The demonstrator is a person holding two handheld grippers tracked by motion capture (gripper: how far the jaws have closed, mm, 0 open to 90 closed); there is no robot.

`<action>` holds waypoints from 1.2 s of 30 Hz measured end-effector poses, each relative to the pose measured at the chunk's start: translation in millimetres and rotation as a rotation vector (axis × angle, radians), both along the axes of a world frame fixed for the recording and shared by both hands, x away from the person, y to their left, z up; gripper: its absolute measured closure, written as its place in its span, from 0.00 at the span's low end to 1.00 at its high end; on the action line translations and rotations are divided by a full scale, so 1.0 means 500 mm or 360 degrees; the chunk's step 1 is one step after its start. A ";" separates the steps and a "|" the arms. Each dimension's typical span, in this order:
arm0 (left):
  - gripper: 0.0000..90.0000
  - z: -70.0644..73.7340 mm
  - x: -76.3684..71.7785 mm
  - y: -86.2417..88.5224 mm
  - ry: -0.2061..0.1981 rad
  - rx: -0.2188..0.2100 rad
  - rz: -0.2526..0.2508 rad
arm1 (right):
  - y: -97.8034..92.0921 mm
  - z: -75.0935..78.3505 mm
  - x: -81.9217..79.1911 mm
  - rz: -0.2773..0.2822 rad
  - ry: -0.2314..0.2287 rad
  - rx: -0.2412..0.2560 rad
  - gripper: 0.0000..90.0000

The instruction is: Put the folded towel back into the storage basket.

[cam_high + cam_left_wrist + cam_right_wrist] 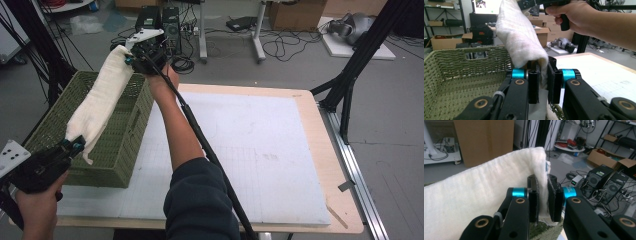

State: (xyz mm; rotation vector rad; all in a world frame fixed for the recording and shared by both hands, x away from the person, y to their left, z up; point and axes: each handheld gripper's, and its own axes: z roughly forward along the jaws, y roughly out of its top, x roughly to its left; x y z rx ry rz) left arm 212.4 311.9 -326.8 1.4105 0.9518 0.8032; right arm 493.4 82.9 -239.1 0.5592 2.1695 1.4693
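A cream folded towel [100,102] is stretched in the air above the green woven basket [127,135], running from near left to far right. My left gripper [75,146] is shut on its near end; in the left gripper view the cloth [521,37] is pinched between the black jaws of the left gripper [543,82]. My right gripper [131,59] is shut on the far end, high above the basket's far corner. In the right gripper view the towel [481,195] drapes to the left of the right gripper [543,200].
The basket stands on the left edge of a white gridded mat [250,150] on a wooden table [325,145]. Beyond the table are computer towers [160,22], cables and cardboard boxes [295,14]. A black frame leg [355,65] stands at the right.
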 end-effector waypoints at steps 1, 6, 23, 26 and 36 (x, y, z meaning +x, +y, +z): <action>0.91 0.000 0.000 0.001 0.0004 0.0001 0.0006 | 0.005 -0.002 0.002 -0.0001 0.0011 -0.0001 0.90; 0.91 -0.003 0.000 0.007 0.0014 0.0005 0.0050 | 0.027 -0.010 0.011 0.0009 0.0015 -0.0016 0.90; 0.83 -0.036 0.022 0.033 0.0213 -0.0082 0.0106 | 0.121 -0.055 0.037 0.0005 0.0081 -0.0085 0.85; 0.35 -0.048 0.035 0.043 0.0347 -0.0131 0.0255 | 0.148 -0.075 0.040 -0.0127 0.0050 -0.0103 0.51; 0.33 -0.043 0.030 0.058 0.0361 -0.0145 0.0341 | 0.143 -0.092 0.027 -0.0083 0.0093 -0.0074 0.48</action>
